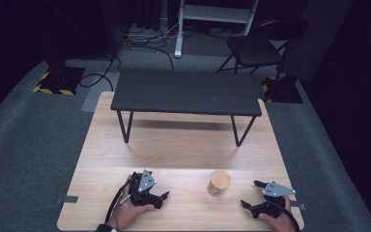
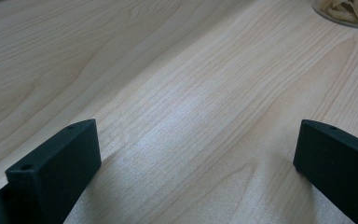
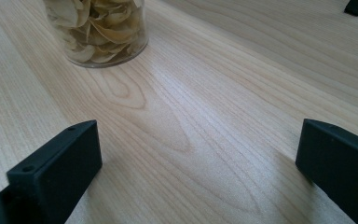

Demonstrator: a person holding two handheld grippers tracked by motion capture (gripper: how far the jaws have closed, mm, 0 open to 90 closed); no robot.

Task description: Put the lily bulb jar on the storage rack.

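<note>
Left tool: jaws spread wide, nothing between them, resting low on the counter near its front edge. In the left gripper view the jar base just clips the top right corner, so this tool is aimed past it, not at it.

Jar: clear glass, wooden lid, pale dried chips inside, upright near the front of the counter between the two tools, touching neither.

Right tool: also spread wide, empty, near the jar's right side. In the right gripper view the jar sits upper left of the jaw gap, off-centre.

My read: approach step, grasp not started. Right tool is better placed. Swing it until the jar is centred between the jaws, go in low on the glass body below the lid, keep it level, close slowly. Glass is slick and a tall jar tips easily, so don't nudge it with one jaw first.
</note>
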